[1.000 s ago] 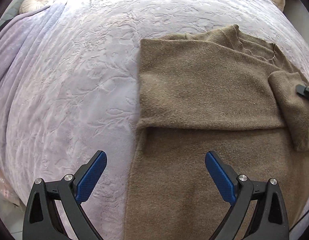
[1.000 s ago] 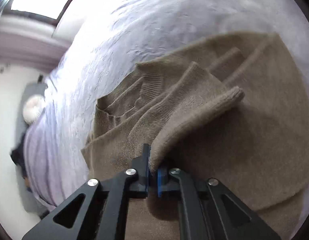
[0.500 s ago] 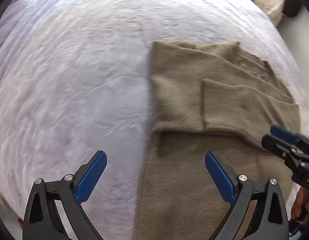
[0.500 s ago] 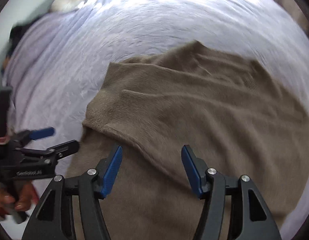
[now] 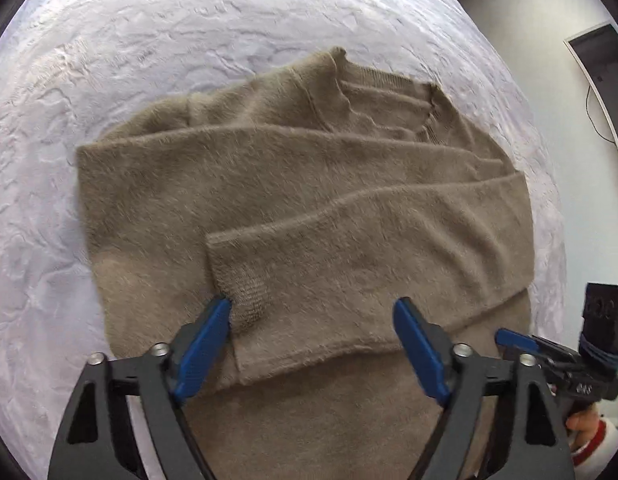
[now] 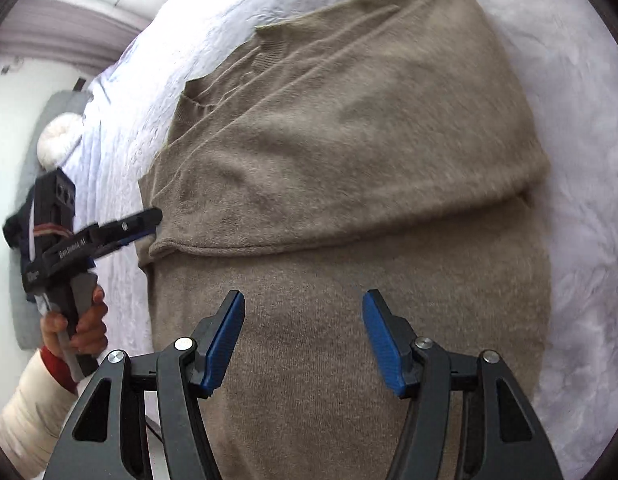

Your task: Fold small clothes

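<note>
A fuzzy brown sweater (image 5: 309,208) lies flat on the bed, both sleeves folded across its chest, collar at the far end. It also shows in the right wrist view (image 6: 349,184). My left gripper (image 5: 311,346) is open and empty, low over the sweater, its left pad beside the ribbed cuff (image 5: 245,292) of the upper sleeve. My right gripper (image 6: 303,346) is open and empty above the sweater's lower body. Each gripper shows in the other's view: the right (image 5: 525,344) at the sweater's right edge, the left (image 6: 137,226) at its left edge.
The bed is covered by a pale lilac textured blanket (image 5: 189,40). A round white cushion (image 6: 59,140) lies on a grey seat beyond the bed's far left. White floor and a dark framed panel (image 5: 601,76) lie off the bed's right side.
The right gripper laid the sleeve across the chest, opened and pulled back toward the hem. The left gripper moved in over the sweater, close to the folded sleeve's cuff.
</note>
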`<state>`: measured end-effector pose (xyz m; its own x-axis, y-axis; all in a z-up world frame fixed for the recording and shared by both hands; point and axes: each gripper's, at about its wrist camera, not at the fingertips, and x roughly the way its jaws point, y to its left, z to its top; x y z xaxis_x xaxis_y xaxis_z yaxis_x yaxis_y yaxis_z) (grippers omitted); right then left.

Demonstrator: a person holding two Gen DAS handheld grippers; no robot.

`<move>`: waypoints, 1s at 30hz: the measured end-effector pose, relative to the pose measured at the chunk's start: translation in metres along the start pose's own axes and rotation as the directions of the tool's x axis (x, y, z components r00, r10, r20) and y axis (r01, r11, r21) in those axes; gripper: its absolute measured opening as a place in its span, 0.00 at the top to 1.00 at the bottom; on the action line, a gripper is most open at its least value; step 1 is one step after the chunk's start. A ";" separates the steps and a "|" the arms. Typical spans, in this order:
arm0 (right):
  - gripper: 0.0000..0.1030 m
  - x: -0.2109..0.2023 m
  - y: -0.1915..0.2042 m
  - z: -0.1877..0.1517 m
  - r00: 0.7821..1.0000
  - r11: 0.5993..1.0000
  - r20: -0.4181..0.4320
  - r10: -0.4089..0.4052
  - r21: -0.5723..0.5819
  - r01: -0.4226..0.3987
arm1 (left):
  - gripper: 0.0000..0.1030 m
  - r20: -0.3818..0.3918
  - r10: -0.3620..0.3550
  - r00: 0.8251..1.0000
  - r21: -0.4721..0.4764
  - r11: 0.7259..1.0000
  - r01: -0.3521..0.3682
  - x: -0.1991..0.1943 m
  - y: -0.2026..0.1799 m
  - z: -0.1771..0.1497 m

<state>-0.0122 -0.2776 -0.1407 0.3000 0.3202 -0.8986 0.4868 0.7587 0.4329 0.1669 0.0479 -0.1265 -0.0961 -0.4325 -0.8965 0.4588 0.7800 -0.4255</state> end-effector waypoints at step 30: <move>0.47 -0.029 -0.012 0.019 0.996 0.990 0.092 -0.022 0.137 0.010 | 0.25 0.096 0.334 0.938 -0.156 0.936 -0.317 -0.071 0.041 -0.047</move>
<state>-0.0114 -0.3069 -0.1190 0.3631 0.2496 -0.8977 0.5976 0.6768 0.4299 0.1511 0.1322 -0.0865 0.1480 -0.1889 -0.9708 0.3223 0.9372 -0.1332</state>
